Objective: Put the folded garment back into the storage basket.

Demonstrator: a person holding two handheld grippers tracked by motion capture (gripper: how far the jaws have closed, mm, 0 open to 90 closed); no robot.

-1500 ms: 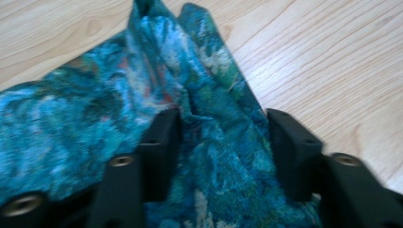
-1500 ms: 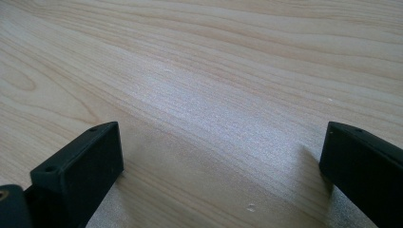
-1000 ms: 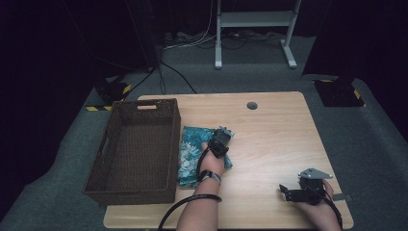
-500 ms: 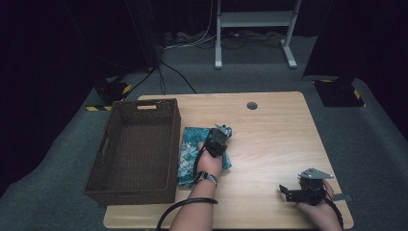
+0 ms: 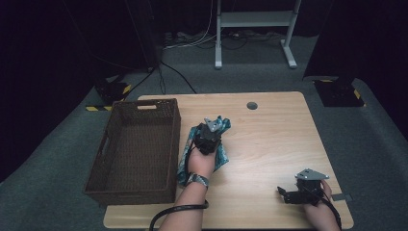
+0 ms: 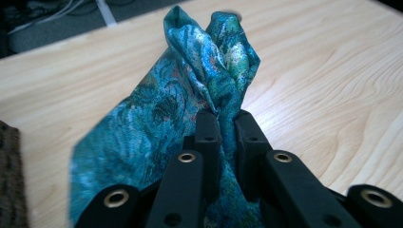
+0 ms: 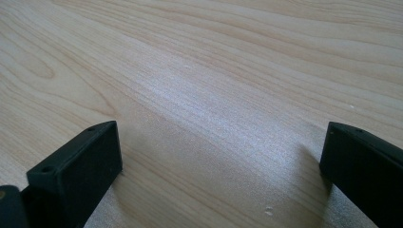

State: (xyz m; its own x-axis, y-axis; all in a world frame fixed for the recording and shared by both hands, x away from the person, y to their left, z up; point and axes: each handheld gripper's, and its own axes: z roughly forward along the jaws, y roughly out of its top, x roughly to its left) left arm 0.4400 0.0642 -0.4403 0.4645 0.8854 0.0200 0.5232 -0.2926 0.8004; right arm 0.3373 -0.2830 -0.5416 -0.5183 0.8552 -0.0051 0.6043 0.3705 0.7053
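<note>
left tool (image 5: 213, 126) is pinching a teal patterned cloth (image 5: 222, 153), its two black jaws pressed close together on a bunched fold of the fabric. in the left gripper view the fold (image 6: 215, 66) stands up in a twisted peak just past the jaw tips, and the rest of the cloth drapes down and toward the left, spreading over the wooden worktop (image 6: 332, 85). in the high view the person's left hand (image 5: 201, 161) comes in from the near edge and holds this tool around the middle of the worktop, a little left of centre, with the grey three-cornered plate on top and the cloth hanging beneath and around it.

at the far left stands a dark brown woven basket (image 5: 107, 153), its right wall just beside the cloth; whether the two touch cannot be told. a sliver of the basket's weave (image 6: 9, 175) shows at the left edge of the left gripper view.

a small dark round hole (image 5: 251, 105) sits in the worktop toward its far edge, right of the cloth.

right tool (image 5: 283, 195) rests at the near right corner of the worktop, well apart from the cloth, held in the person's right hand (image 5: 317, 208). its jaws stand spread wide, with bare wood between them in the right gripper view.
</note>
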